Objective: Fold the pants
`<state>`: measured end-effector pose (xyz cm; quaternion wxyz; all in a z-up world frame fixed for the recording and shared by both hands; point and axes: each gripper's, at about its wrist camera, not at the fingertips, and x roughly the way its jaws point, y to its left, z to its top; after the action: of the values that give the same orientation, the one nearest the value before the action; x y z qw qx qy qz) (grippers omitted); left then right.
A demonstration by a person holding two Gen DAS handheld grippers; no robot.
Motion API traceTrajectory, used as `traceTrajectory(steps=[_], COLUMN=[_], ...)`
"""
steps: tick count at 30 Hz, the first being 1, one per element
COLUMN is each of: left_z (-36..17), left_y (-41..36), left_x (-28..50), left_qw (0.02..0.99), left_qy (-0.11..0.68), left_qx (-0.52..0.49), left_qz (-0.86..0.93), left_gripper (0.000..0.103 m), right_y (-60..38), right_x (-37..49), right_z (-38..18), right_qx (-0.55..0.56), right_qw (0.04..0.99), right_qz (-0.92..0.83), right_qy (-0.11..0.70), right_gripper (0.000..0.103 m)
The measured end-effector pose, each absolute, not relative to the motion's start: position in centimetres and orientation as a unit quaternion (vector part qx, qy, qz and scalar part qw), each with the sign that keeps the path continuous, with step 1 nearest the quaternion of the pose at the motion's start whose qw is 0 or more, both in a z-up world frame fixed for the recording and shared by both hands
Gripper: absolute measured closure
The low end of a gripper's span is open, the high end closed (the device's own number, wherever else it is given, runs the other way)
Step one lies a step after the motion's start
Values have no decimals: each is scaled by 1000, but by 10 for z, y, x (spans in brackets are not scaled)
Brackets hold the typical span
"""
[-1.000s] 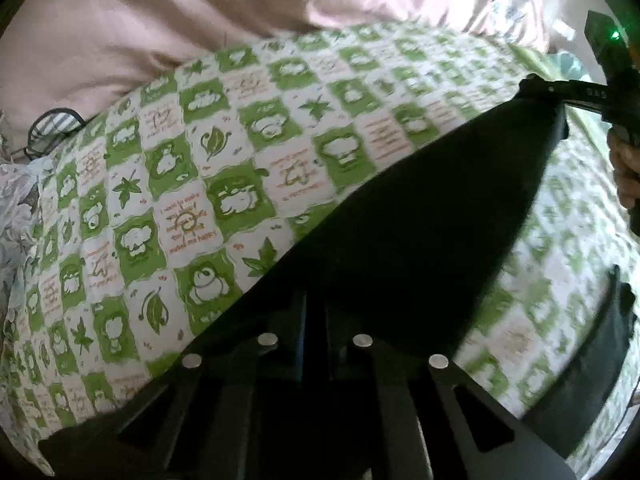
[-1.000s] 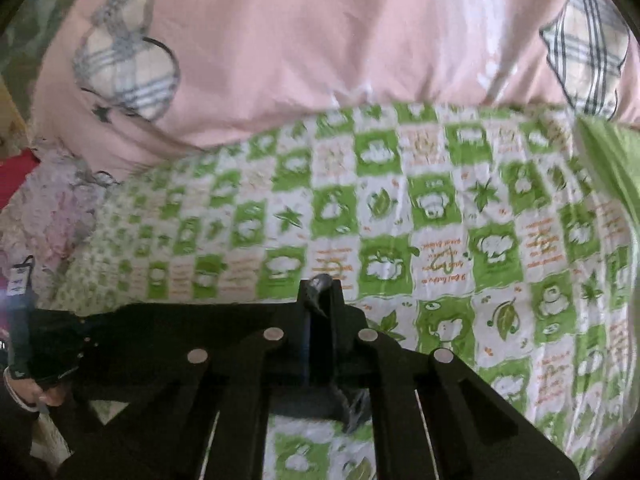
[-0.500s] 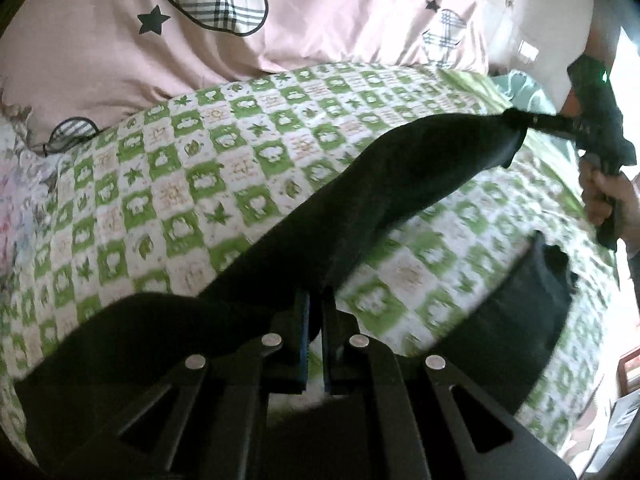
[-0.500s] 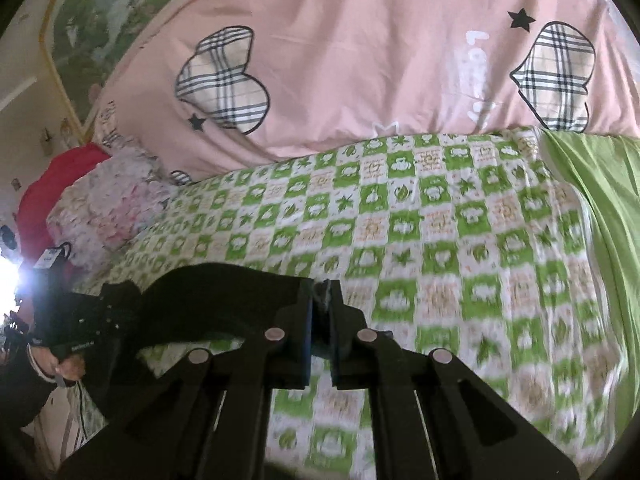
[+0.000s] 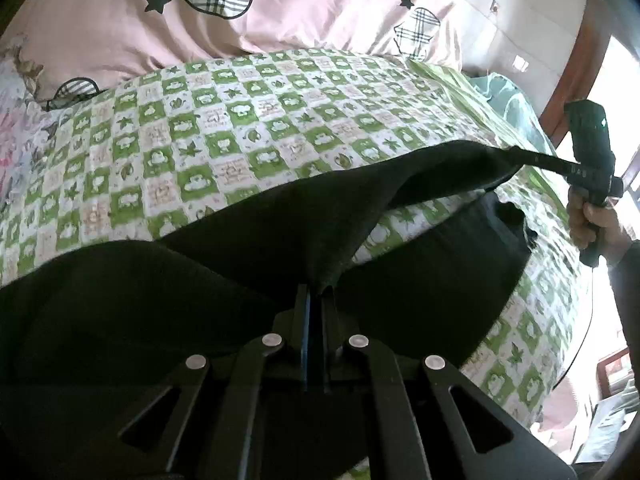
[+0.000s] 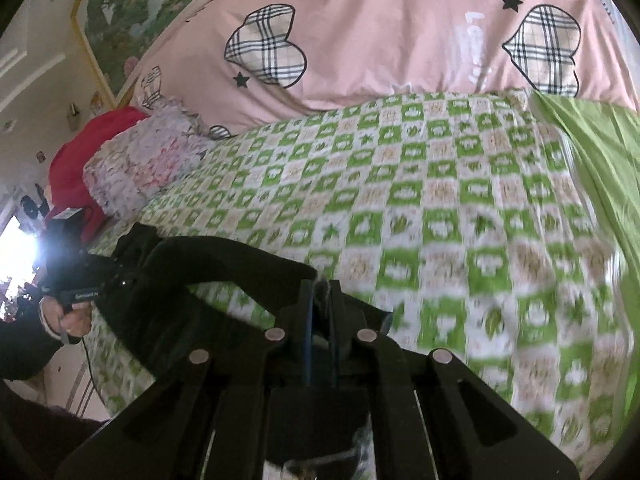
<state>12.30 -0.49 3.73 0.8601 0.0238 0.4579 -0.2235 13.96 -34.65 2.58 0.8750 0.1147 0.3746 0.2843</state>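
Both claws are pinched shut on the black pants (image 5: 304, 216), the left claw (image 5: 316, 292) at one end and the right claw (image 6: 320, 292) at the other, with the cloth strung above the checked bed (image 5: 240, 128). Each grip looks thin, so a hard tug might slip an edge free. The sagging middle could also bunch as it lands on the lower layer, spoiling the fold.

This is a home bedroom. A bed (image 6: 440, 208) wears a green-and-white checked sheet (image 5: 248, 132), with a pink heart-print quilt (image 6: 380, 40) heaped behind and a framed landscape picture (image 6: 132, 12) on the wall.
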Motion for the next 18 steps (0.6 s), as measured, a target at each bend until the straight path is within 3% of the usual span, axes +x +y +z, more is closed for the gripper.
traceTrajectory(steps=[18], left_z=[24], left_y=[-11], left_x=[61], left_qw=[851], left_qy=[470], left_qx=[12], left_qz=[-235], left_gripper=[101], right_y=[-365], right_x=[75], right_z=[11], right_qx=[107], right_qw=[876], right_qz=[275], right_qy=[382], right_gripper=[96])
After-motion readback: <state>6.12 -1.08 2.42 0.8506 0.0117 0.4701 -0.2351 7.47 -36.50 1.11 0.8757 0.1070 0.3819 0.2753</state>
